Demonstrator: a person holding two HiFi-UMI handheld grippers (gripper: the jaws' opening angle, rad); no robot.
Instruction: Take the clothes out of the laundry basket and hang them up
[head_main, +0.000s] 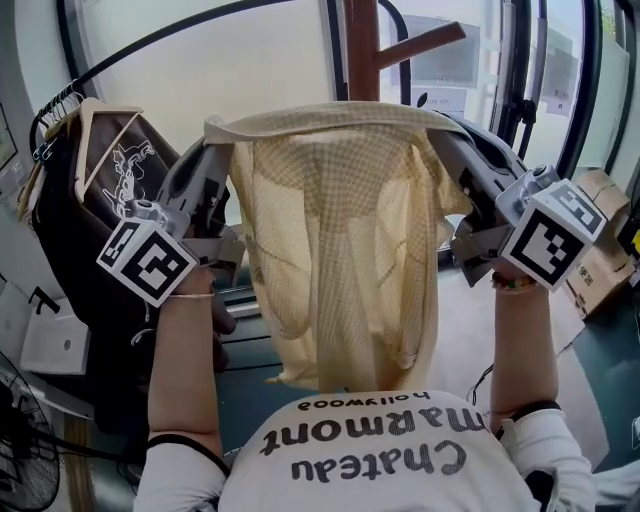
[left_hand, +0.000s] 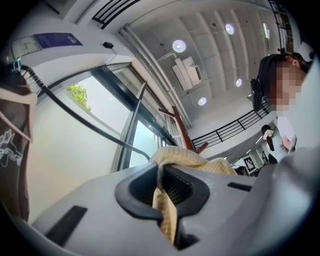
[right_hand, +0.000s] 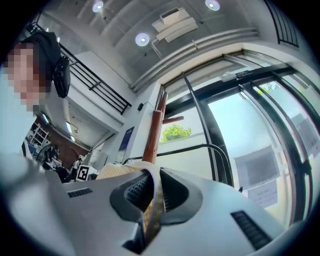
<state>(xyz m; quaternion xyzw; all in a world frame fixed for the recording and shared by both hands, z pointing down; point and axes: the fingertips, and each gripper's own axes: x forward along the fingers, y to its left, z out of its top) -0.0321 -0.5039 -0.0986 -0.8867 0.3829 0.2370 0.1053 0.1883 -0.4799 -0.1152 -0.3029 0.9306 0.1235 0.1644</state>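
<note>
As the pale yellow open-weave garment (head_main: 340, 240) hangs spread in the air before the person, the left gripper (head_main: 215, 145) is clamped on one upper corner and the right gripper (head_main: 440, 125) on the other. That puts us at the hanging step, I'd say. Next it wants a hanger from the black curved rail (head_main: 170, 38), where a dark brown printed top (head_main: 100, 200) already hangs, or a peg on the reddish wooden coat stand (head_main: 362, 45) behind.

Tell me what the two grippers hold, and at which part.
Both hold one yellow mesh garment by its top edge: the left gripper pinches the left end, the right gripper the right end.
</note>
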